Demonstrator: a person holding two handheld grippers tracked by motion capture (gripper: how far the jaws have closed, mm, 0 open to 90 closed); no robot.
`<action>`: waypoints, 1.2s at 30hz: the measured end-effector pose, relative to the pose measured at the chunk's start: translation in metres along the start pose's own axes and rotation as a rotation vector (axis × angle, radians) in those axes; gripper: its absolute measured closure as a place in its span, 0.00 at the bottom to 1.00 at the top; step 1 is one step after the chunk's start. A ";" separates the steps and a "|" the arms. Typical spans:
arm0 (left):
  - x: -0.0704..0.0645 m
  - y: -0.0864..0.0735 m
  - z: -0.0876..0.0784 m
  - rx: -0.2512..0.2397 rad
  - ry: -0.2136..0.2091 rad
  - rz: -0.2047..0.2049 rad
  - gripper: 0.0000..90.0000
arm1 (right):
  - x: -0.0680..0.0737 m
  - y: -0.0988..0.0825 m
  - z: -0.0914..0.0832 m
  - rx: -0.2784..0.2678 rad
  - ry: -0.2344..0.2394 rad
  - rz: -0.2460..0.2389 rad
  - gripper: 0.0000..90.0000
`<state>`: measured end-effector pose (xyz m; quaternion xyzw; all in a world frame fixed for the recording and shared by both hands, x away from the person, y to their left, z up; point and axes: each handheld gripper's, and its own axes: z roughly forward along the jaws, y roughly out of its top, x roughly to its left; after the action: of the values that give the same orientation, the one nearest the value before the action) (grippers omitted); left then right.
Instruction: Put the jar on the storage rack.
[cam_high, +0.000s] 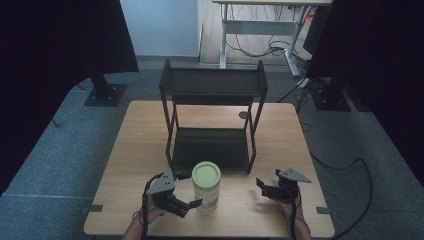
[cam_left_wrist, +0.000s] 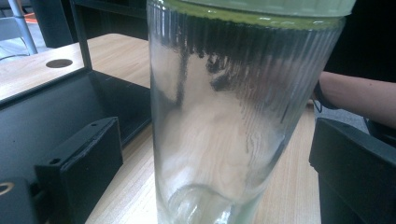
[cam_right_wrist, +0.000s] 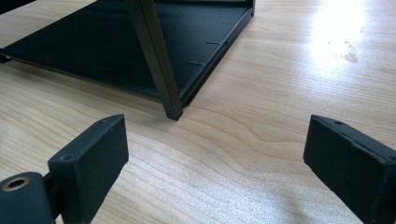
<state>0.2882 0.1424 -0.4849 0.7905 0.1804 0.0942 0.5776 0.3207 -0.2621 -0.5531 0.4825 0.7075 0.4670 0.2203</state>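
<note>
A tall clear ribbed glass jar (cam_high: 206, 192) with a pale green lid (cam_high: 206, 174) stands upright on the wooden table (cam_high: 145, 150), just in front of the black two-tier rack (cam_high: 212, 82). My left gripper (cam_high: 191, 206) is at the jar's lower left. In the left gripper view the jar (cam_left_wrist: 233, 116) stands between the open jaws of my left gripper (cam_left_wrist: 215, 154), with a small gap on each side. My right gripper (cam_high: 263, 190) is open to the right of the jar. It holds nothing and faces the rack's front right leg (cam_right_wrist: 156, 60).
The rack's lower shelf (cam_high: 210, 147) lies flat on the table behind the jar. A round cable hole (cam_high: 243, 115) sits near the table's far edge. A person's forearm (cam_left_wrist: 359, 95) shows beyond the jar. Black stands and cables are on the floor around the table.
</note>
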 end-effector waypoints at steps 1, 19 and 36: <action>0.000 0.000 0.001 0.001 0.001 0.002 0.03 | 0.000 0.000 0.000 0.002 0.000 0.001 0.07; 0.000 0.004 0.012 0.013 -0.006 0.012 0.03 | 0.001 0.000 0.001 0.008 -0.002 -0.011 0.07; -0.001 0.007 0.025 0.045 -0.005 0.026 0.03 | 0.002 0.000 0.001 0.012 -0.005 -0.014 0.07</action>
<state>0.2977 0.1185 -0.4861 0.8058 0.1707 0.0957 0.5589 0.3207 -0.2600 -0.5530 0.4797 0.7132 0.4602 0.2226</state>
